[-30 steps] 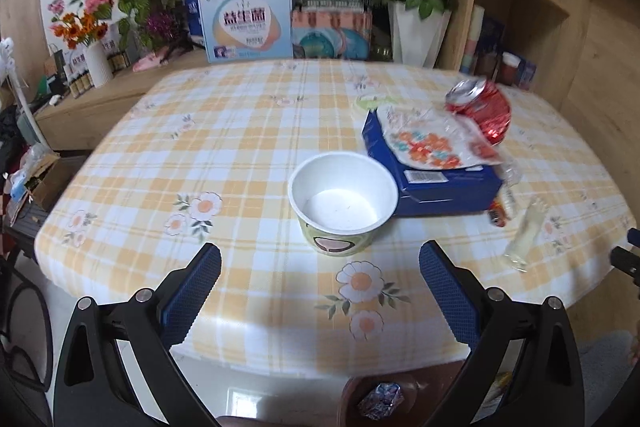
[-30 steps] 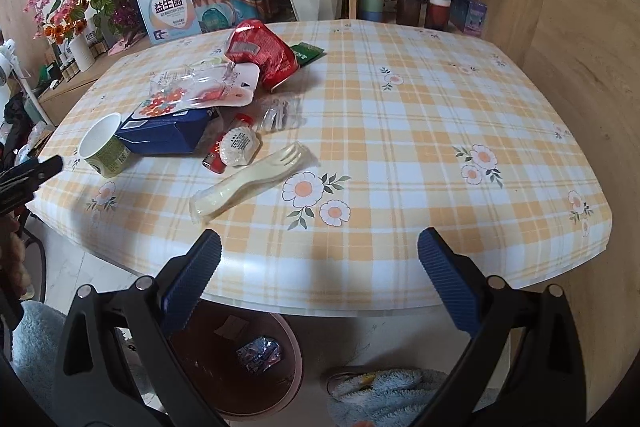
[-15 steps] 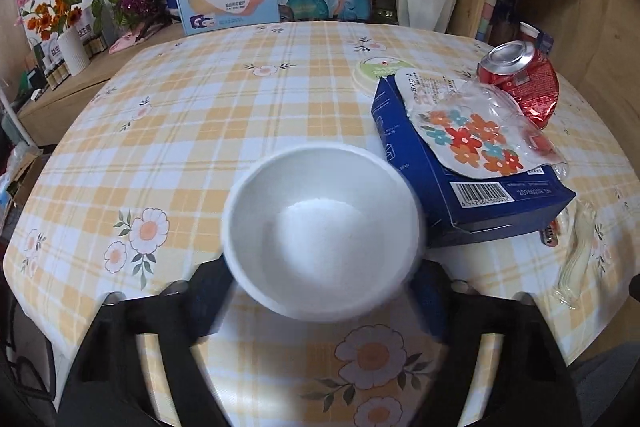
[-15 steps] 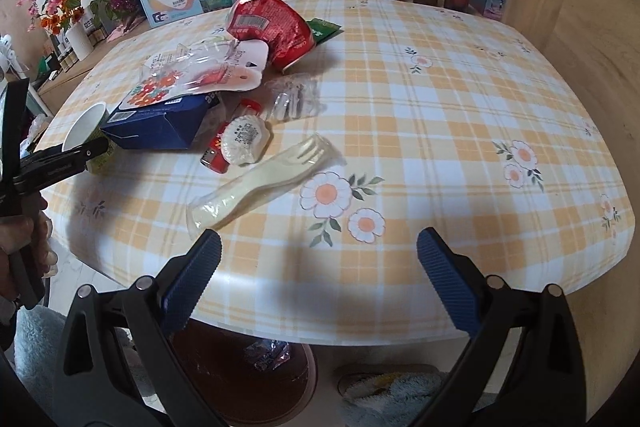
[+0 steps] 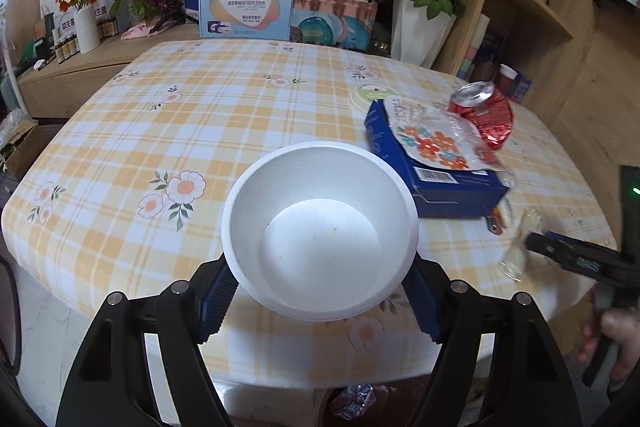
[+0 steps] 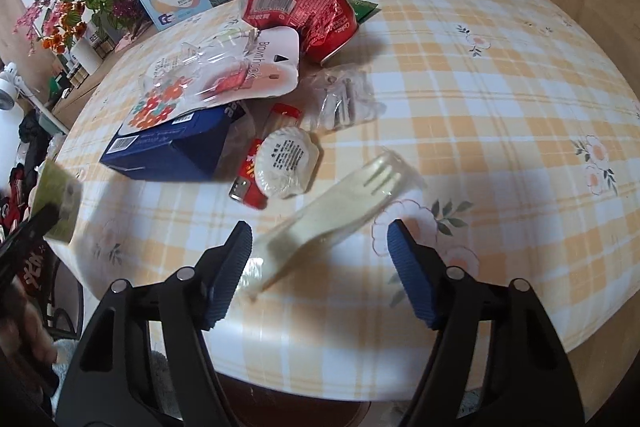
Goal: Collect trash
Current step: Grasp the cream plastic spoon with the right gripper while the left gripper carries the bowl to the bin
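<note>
Two hand-held grippers work at a round worktop [image 5: 224,131] under a yellow checked cloth, gathering litter.

Nearest in the left wrist view, the left gripper [image 5: 320,293] has its blue fingers [image 5: 218,291] pinched on an empty white bowl [image 5: 320,227], one pad under each side of the rim. The bowl seems raised off the cloth, though that is hard to confirm. This step looks like the pick-up of the bowl; the next move likely calls for carrying it to the brown bin [image 6: 280,403] showing below the worktop edge.

In the right wrist view, the right gripper [image 6: 320,269] has just been closing. Its fingers [image 6: 230,269] are partly spread, with the handle of a wrapped plastic fork [image 6: 332,211] lying between them. The left pad is just beside the handle; the right pad stands apart. The grasp looks unfinished: the fingers would need to close further across the handle.

Beyond the fork lie a small shell-shaped packet [image 6: 286,163], a blue box [image 6: 172,147] with a flowered blister pack [image 6: 224,75] on top, and farthest, a crushed red can [image 6: 296,11].
</note>
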`<state>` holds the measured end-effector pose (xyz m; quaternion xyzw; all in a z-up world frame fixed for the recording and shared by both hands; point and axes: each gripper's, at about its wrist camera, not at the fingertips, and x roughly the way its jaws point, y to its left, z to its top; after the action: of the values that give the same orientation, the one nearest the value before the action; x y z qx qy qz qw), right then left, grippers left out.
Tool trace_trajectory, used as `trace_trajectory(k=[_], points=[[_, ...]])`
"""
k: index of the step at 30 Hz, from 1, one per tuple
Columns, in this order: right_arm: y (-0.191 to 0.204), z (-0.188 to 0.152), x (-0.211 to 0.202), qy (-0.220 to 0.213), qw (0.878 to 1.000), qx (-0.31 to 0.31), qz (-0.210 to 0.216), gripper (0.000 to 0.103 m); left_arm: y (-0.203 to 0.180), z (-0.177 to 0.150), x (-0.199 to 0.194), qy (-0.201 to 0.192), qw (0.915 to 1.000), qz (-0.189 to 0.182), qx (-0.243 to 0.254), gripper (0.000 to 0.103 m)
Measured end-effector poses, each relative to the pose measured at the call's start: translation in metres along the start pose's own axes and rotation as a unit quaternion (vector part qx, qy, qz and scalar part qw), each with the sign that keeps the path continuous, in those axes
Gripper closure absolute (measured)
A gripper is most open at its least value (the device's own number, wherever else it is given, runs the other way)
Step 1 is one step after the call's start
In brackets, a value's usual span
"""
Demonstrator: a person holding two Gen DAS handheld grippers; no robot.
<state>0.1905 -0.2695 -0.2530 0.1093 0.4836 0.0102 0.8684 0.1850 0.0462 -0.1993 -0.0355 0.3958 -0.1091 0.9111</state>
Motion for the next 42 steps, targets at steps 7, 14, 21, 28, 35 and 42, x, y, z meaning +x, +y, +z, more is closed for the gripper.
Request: trace_trajectory(k=[7, 14, 21, 28, 35, 42], points=[[0.013, 0.005, 0.015, 0.002, 0.999, -0.03, -0.043, 0.056, -0.018, -0.017, -0.022, -0.004, 0.9997, -0.023, 0.012, 0.03], [0.001, -0.002, -0.003, 0.003, 1.0, -0.012, -0.014, 0.087, -0.035, -0.024, -0.036, 0.004, 0.9986, -0.047, 0.024, 0.03], [-0.011, -0.014, -0.025, -0.012, 1.0, -0.005, 0.001, 0.087, -0.056, -0.033, -0.046, 0.013, 0.9969, -0.07, 0.033, 0.03], [-0.014, -0.024, -0.062, -0.043, 0.999, -0.008, 0.014, 0.087, -0.076, -0.052, -0.056, 0.032, 0.9935, -0.098, 0.047, 0.03], [-0.013, -0.033, -0.108, -0.083, 0.996, -0.018, 0.032, 0.087, -0.092, -0.075, -0.066, 0.053, 0.989, -0.12, 0.068, 0.029], [-0.014, -0.044, -0.151, -0.119, 0.992, -0.024, 0.045, 0.087, -0.106, -0.089, -0.073, 0.076, 0.9838, -0.135, 0.091, 0.029]])
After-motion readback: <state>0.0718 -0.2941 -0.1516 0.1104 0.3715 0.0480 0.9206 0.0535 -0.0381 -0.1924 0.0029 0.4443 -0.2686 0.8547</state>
